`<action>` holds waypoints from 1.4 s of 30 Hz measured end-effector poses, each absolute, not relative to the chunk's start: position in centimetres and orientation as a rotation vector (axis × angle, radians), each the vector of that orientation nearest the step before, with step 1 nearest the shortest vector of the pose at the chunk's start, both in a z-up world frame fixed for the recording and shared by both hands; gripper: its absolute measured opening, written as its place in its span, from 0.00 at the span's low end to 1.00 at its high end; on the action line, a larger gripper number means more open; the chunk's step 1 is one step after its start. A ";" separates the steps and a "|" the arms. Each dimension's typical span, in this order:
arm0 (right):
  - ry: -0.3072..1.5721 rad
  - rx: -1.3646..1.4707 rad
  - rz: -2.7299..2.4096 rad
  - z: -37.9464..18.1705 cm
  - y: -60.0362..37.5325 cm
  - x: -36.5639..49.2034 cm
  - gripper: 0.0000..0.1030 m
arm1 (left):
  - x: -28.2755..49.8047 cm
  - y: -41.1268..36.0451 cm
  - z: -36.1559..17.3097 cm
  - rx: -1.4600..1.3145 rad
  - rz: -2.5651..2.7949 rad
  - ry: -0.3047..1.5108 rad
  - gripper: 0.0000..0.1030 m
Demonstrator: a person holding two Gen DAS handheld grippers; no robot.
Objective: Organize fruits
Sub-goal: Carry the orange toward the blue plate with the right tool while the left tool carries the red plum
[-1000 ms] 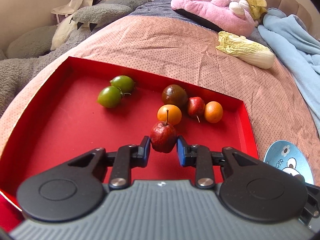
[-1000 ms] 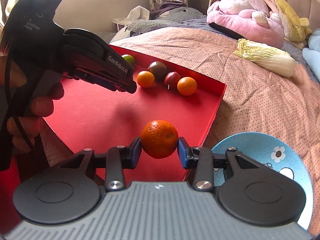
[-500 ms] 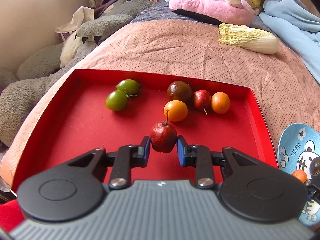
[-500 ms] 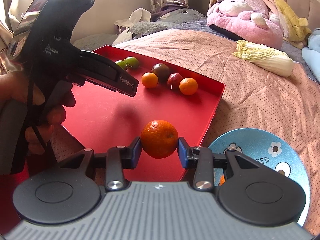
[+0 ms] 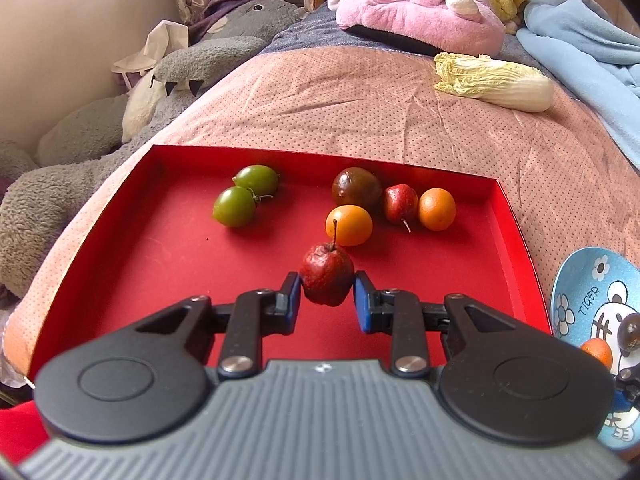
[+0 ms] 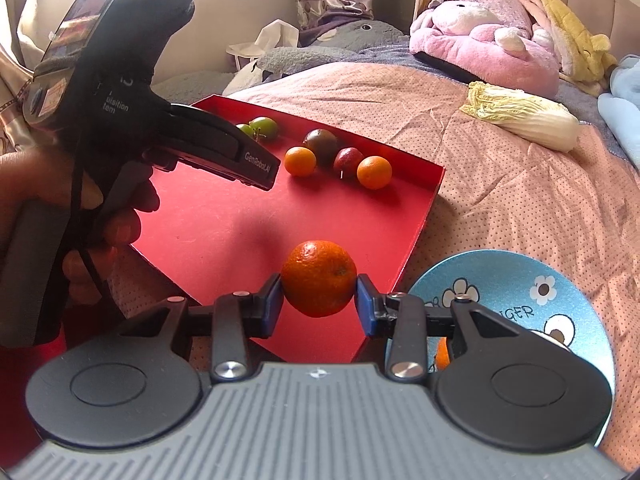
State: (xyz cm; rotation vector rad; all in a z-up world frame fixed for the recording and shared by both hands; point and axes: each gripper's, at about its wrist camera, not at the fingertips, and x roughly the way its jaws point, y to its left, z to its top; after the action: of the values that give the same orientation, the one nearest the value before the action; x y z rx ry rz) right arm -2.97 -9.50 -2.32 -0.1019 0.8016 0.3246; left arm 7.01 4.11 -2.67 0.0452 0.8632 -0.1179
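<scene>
My left gripper [image 5: 326, 296] is shut on a small red stemmed fruit [image 5: 326, 278] and holds it above the red tray [image 5: 160, 264]. In the tray lie two green fruits [image 5: 244, 196], a dark plum [image 5: 356, 187], a red fruit [image 5: 400, 203] and two small oranges [image 5: 349, 225]. My right gripper [image 6: 319, 300] is shut on a tangerine [image 6: 319, 278] above the tray's near right corner [image 6: 384, 264]. The blue cartoon plate [image 6: 516, 292] lies right of the tray and holds an orange [image 5: 598, 353] and a dark fruit [image 5: 630, 333].
The left gripper's body and the hand holding it [image 6: 120, 120] fill the left of the right wrist view. A napa cabbage [image 5: 492, 82], a pink plush [image 5: 420, 16], a grey plush [image 5: 192, 68] and a blue blanket [image 5: 588, 44] lie on the pink bedspread.
My left gripper has risen and drawn back with the red fruit, so the tray looks farther and the plate shows at right. My right gripper stays nearly still with the tangerine.
</scene>
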 end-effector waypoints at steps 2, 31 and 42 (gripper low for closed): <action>0.799 -0.099 0.322 -2.3 -9.6 -3.1 0.43 | 6.9 4.1 -2.6 0.047 -0.118 0.860 0.31; 0.761 -0.041 0.263 -1.4 -13.4 -5.5 0.43 | 4.9 0.5 -1.1 0.079 -0.198 0.827 0.31; 0.756 -0.021 0.169 -1.2 -18.3 -7.7 0.43 | 2.3 -3.6 -1.2 0.103 -0.319 0.799 0.31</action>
State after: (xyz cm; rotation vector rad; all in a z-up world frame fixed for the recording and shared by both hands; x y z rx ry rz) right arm -7.74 -18.29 -1.15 -0.0209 0.7556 0.1688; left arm 2.26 -3.60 -1.17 0.1026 0.7985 -0.3189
